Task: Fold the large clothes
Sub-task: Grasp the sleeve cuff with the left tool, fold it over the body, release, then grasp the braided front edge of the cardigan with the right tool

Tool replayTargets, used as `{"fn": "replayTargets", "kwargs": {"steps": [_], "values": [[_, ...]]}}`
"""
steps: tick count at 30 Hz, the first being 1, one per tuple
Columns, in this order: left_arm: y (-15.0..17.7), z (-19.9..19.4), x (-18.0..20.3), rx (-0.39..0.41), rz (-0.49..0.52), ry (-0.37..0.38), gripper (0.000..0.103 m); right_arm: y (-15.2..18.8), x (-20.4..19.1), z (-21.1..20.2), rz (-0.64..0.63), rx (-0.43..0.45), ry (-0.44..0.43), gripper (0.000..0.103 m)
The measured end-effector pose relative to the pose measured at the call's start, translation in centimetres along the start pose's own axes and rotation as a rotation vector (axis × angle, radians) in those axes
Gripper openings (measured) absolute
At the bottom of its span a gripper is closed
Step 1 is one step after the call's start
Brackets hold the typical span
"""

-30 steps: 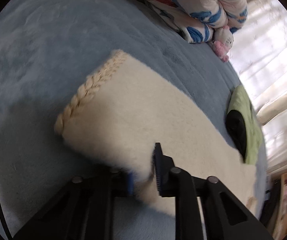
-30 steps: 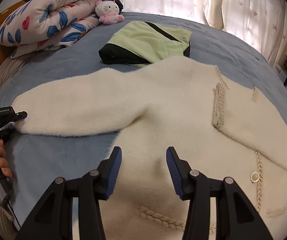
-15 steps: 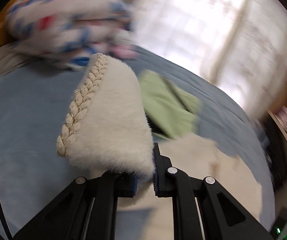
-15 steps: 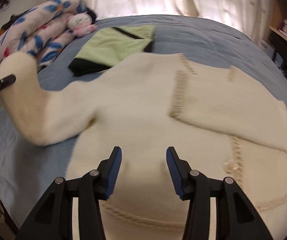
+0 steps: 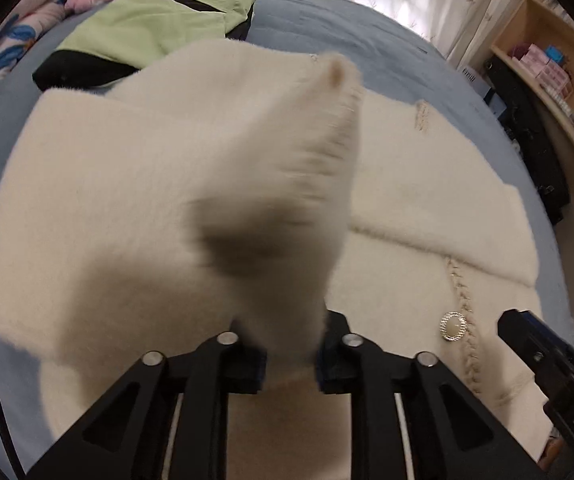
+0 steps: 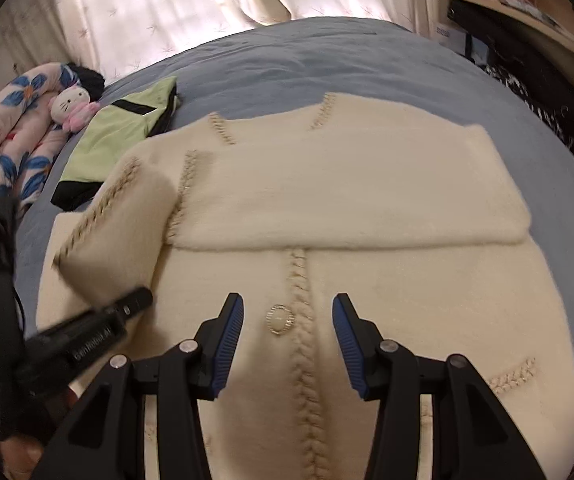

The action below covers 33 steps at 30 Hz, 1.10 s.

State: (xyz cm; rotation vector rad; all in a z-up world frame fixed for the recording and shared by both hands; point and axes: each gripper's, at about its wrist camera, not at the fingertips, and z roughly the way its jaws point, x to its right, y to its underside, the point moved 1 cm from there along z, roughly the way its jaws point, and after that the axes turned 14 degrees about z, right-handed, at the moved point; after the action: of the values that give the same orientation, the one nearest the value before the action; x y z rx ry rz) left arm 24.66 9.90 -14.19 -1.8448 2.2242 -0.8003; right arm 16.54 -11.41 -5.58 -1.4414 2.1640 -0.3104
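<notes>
Meanwhile, the cream fuzzy cardigan [image 6: 367, 208] lies flat on the blue bed [image 6: 327, 64], its right-hand sleeve folded across the chest. The left gripper [image 5: 289, 354] has the other sleeve's cuff [image 5: 287, 184] between its fingers, which are opening. The right gripper [image 6: 287, 338] hovers over the braided front placket, fingers apart around nothing. A green garment [image 6: 127, 124] sits at ten o'clock.
</notes>
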Motion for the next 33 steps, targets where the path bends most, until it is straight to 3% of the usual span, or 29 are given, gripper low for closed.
{"fn": "replayTargets", "kwargs": {"steps": [2, 3, 4, 10, 13, 18, 27, 32, 33], "values": [[0.0, -0.8, -0.3, -0.008, -0.026, 0.044, 0.045, -0.1, 0.1, 0.2, 0.005, -0.009, -0.016, 0.047], [0.1, -0.9, -0.3, -0.011, -0.032, 0.049, 0.063, -0.1, 0.1, 0.3, 0.006, -0.012, -0.027, 0.047], [0.2, -1.7, -0.2, -0.003, -0.036, 0.046, 0.070, -0.2, 0.0, 0.2, 0.004, -0.015, -0.036, 0.047], [1.0, -5.8, 0.0, 0.047, 0.021, -0.018, 0.071, 0.1, -0.7, -0.3, -0.001, -0.028, -0.110, 0.047], [1.5, -7.5, -0.5, 0.073, 0.022, -0.084, 0.071, 0.1, -0.8, -0.4, 0.011, -0.051, -0.148, 0.047], [3.7, -10.0, -3.6, 0.093, -0.008, -0.146, 0.071, -0.5, -1.0, 0.4, 0.054, -0.113, -0.225, 0.056], [5.7, -10.2, -9.0, 0.080, -0.131, -0.186, 0.071, -2.7, -2.5, 7.4, 0.059, -0.281, -0.229, 0.057], [6.2, -10.0, -10.1, 0.076, -0.160, -0.187, 0.071, -2.8, -4.6, 10.0, 0.017, -0.307, -0.205, 0.056], [6.1, -9.6, -10.2, 0.073, -0.163, -0.189, 0.071, -2.6, -5.1, 10.0, -0.007, -0.292, -0.187, 0.051]]}}
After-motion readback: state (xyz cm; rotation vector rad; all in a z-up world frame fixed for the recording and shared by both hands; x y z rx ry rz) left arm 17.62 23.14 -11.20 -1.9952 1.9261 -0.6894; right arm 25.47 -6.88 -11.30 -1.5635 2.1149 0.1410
